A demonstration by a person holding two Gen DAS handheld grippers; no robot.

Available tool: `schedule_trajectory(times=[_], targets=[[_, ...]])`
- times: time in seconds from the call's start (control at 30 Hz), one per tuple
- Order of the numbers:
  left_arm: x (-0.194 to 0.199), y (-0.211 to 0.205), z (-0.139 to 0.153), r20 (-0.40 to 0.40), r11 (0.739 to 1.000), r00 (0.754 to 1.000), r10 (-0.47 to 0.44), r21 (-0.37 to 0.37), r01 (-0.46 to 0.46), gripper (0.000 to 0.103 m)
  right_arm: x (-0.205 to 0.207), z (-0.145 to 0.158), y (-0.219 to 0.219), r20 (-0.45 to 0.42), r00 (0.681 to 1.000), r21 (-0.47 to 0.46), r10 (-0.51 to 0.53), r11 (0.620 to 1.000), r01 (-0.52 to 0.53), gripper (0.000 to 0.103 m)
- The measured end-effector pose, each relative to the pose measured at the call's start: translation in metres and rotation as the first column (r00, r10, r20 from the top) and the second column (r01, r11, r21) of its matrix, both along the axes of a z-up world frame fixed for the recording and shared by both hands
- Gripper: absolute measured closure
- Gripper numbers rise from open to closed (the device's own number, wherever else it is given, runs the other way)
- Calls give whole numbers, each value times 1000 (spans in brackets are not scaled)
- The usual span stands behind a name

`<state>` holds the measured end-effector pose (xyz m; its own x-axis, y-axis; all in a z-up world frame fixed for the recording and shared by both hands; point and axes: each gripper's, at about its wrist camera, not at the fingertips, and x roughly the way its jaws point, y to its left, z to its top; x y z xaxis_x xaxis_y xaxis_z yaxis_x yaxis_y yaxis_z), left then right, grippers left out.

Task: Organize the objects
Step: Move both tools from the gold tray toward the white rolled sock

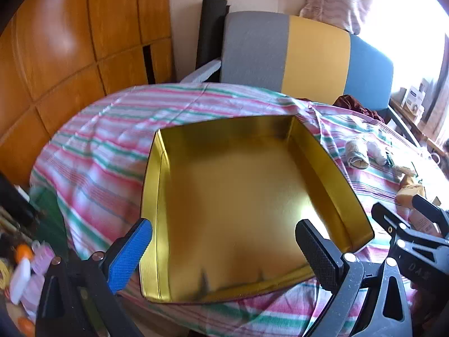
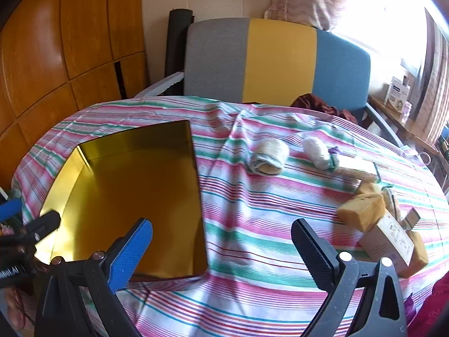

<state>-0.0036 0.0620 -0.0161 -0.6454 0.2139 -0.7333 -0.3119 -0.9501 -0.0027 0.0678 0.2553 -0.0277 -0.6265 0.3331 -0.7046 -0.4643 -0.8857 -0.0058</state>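
An empty gold box lies open on the striped tablecloth; it also shows in the right wrist view at the left. My left gripper is open and empty over the box's near edge. My right gripper is open and empty above the cloth, just right of the box. A rolled beige sock, a white fluffy roll, yellow sponge blocks and a small carton lie on the cloth to the right. The right gripper's arm shows at the left wrist view's right edge.
A grey, yellow and blue chair back stands behind the table with dark red cloth on its seat. Wooden cabinets fill the left. A shelf with boxes is at the far right. Bottles sit low at the left.
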Motion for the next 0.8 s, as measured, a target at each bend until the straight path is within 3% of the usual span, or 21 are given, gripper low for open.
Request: schedule_trajectory(times=[0.27,0.8], targets=[[-1,38,14,-63,996,995,-83,-46,80,0,24,-3,32,14,996,-6,-92,996,92,1],[7,94,18,-87,967,965,-249,-71,243,0,74,-5,90,30,969,-53,-244,968,245,1]])
